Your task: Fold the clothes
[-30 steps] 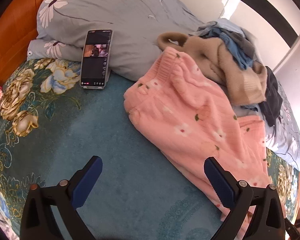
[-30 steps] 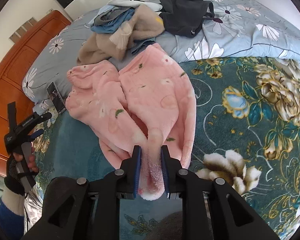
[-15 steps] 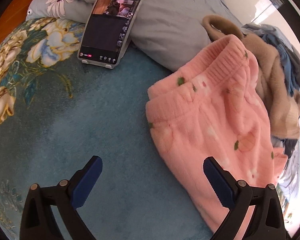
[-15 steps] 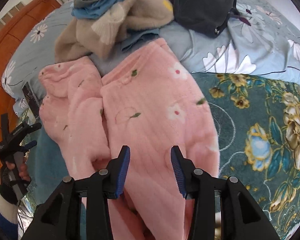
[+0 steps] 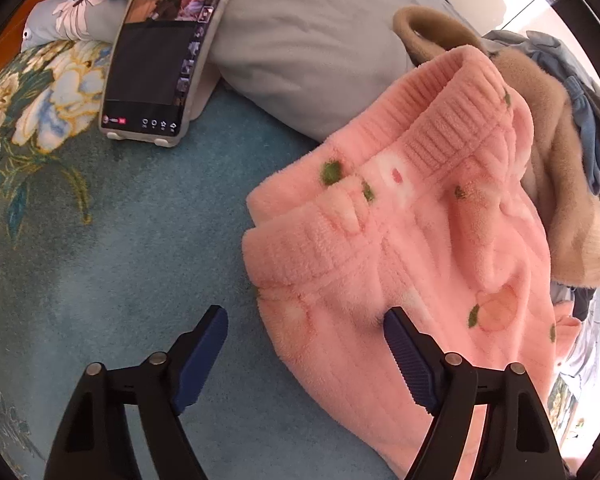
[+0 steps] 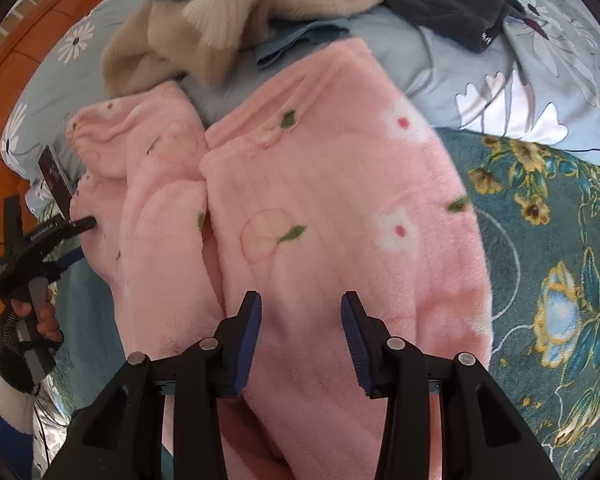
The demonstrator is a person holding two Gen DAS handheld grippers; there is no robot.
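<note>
Pink fleece pyjama trousers [image 5: 412,240] with peach and flower prints lie folded over on the teal bedspread [image 5: 120,260]. Their ribbed waistband faces my left gripper [image 5: 306,322], which is open with its fingers straddling the waistband's near edge; the right finger lies over the fabric. In the right wrist view the trousers [image 6: 320,208] fill the middle. My right gripper [image 6: 300,312] is open and empty just above the upper pink layer. The left gripper [image 6: 52,240], in a gloved hand, shows at the far left against the waistband.
A phone [image 5: 160,60] on a stand leans against a grey-blue floral pillow [image 5: 300,52]. A pile of beige, blue and black clothes [image 6: 260,4] lies behind the trousers on a grey-blue quilt [image 6: 540,80]. An orange wooden headboard [image 6: 40,48] is at left.
My right gripper has let go of the pink trouser end it held and opened over the folded-over layer. My left gripper has moved forward to the waistband and narrowed its opening a little.
</note>
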